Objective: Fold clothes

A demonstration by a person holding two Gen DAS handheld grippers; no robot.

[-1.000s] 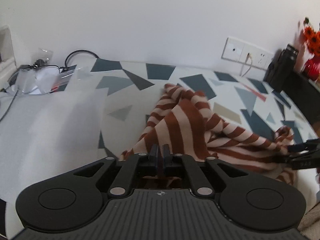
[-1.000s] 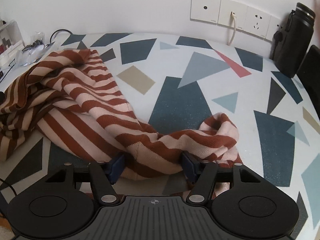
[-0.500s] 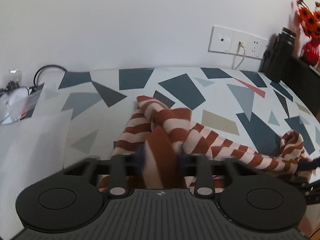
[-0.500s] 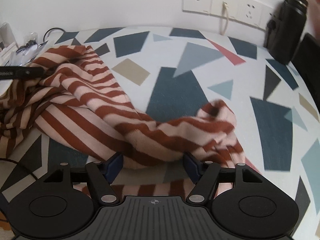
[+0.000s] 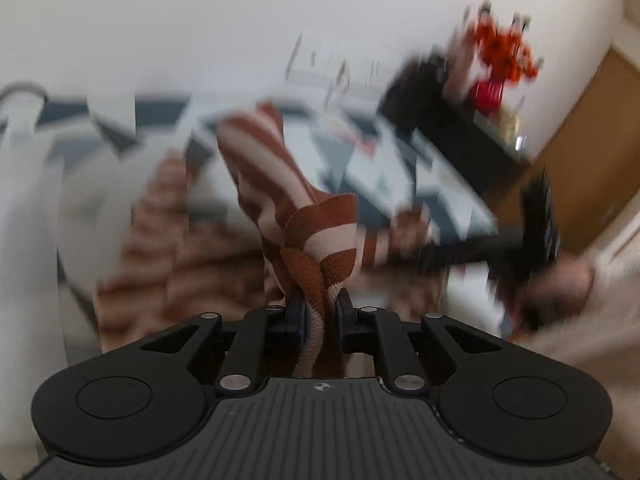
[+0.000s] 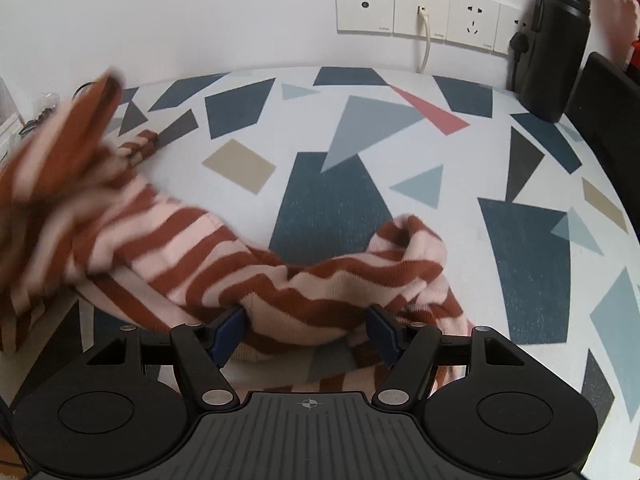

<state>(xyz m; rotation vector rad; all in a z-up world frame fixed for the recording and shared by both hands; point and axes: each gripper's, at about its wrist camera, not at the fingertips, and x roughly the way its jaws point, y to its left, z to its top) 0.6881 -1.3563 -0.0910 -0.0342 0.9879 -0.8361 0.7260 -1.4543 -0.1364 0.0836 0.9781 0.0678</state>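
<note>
The left gripper (image 5: 319, 314) pinches a bunched fold of the striped sweater (image 6: 192, 256), lifting it above the worktop (image 6: 460, 168). The right gripper (image 6: 306, 330) has its fingers spread, with a sweater fold lying between them. A black bottle (image 6: 556, 40) stands by the wall sockets (image 6: 420, 12).

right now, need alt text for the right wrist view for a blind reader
The right gripper, jaws wide open, straddles a bunched fold of a rust-and-pink striped sweater on a table patterned with geometric shapes. Wall sockets and a black bottle sit behind.
</note>
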